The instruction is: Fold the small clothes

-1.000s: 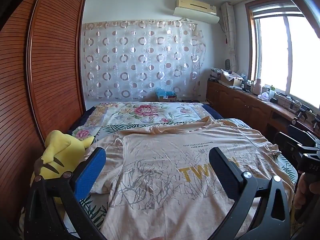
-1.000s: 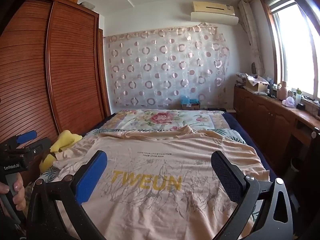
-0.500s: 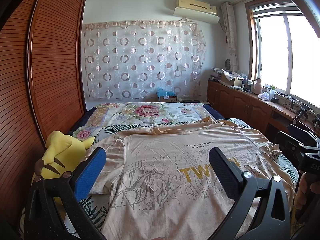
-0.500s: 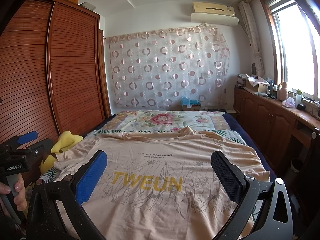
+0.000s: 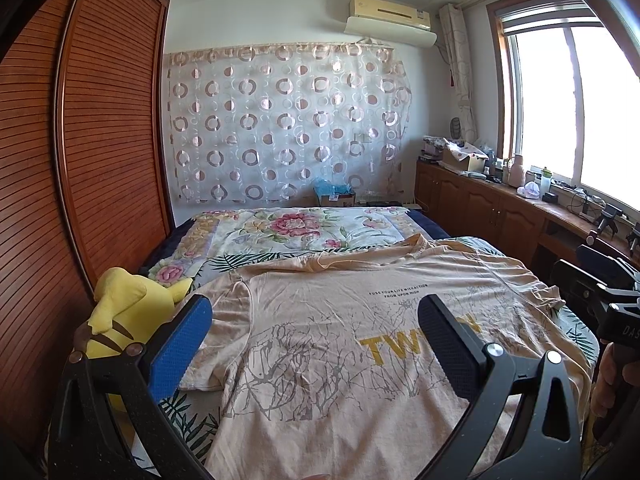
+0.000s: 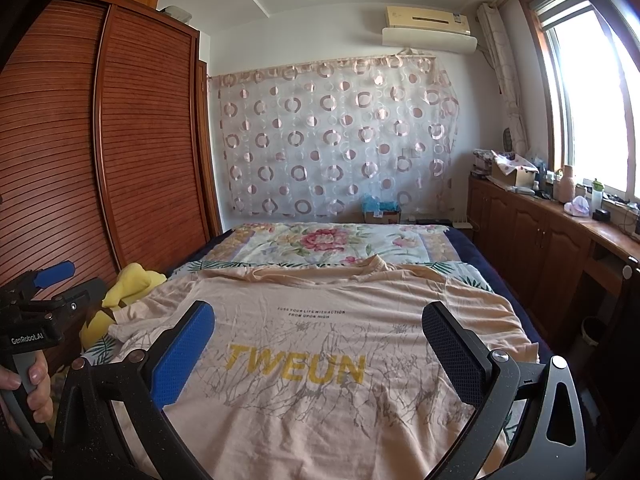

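A beige T-shirt (image 5: 340,320) with yellow letters and grey branch print lies spread flat, front up, on the bed; it also shows in the right wrist view (image 6: 320,344). Its collar lies at the far end. My left gripper (image 5: 316,328) is open and empty, held above the shirt's left half. My right gripper (image 6: 318,332) is open and empty, above the shirt's middle. Each gripper shows at the edge of the other's view.
A yellow plush toy (image 5: 128,312) sits at the bed's left edge by the wooden wardrobe (image 5: 80,160). A floral quilt (image 5: 296,228) covers the far bed. A wooden counter (image 6: 560,224) with clutter runs along the right under the window.
Both views have tilted slightly; the grippers stay open above the shirt. The shirt has not moved.
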Available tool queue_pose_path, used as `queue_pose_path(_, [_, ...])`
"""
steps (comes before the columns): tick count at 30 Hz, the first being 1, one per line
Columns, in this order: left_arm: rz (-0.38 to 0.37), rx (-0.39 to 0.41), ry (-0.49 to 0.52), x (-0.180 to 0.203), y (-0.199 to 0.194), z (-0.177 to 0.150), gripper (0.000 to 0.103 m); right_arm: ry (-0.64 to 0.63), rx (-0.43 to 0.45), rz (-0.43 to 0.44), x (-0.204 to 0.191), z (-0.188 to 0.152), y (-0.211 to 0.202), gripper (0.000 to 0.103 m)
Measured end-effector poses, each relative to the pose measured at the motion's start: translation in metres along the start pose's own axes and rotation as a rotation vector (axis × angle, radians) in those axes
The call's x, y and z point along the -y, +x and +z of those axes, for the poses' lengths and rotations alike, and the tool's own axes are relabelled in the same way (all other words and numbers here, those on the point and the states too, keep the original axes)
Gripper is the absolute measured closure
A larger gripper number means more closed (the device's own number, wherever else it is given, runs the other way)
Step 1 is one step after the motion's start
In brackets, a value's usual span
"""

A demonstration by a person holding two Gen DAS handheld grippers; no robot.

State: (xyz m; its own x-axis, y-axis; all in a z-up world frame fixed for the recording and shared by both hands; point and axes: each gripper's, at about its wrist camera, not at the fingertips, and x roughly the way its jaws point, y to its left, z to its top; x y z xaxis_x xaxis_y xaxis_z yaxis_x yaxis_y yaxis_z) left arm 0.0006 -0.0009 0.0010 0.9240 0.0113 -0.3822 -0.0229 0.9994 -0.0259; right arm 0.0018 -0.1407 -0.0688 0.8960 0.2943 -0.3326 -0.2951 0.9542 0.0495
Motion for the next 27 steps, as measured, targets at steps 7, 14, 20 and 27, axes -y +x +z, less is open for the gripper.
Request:
queue_pose_path(7, [0.002, 0.005, 0.003, -0.003, -0.001, 0.006, 0.000, 0.001, 0.004, 0.000, 0.000, 0.000, -0.002, 0.000])
queue_pose_path(14, [0.002, 0.007, 0.006, -0.002, -0.006, 0.011, 0.000, 0.001, 0.005, 0.001, 0.000, 0.000, -0.002, 0.000])
queue_pose_path(20, [0.003, 0.010, 0.009, -0.001, -0.007, 0.011, 0.000, 0.001, 0.005, 0.000, 0.000, 0.000, -0.002, 0.000])
queue_pose_path(27, [0.004, 0.013, 0.012, 0.000, -0.008, 0.011, 0.000, 0.001, 0.007, 0.002, 0.000, 0.000, -0.003, 0.000])
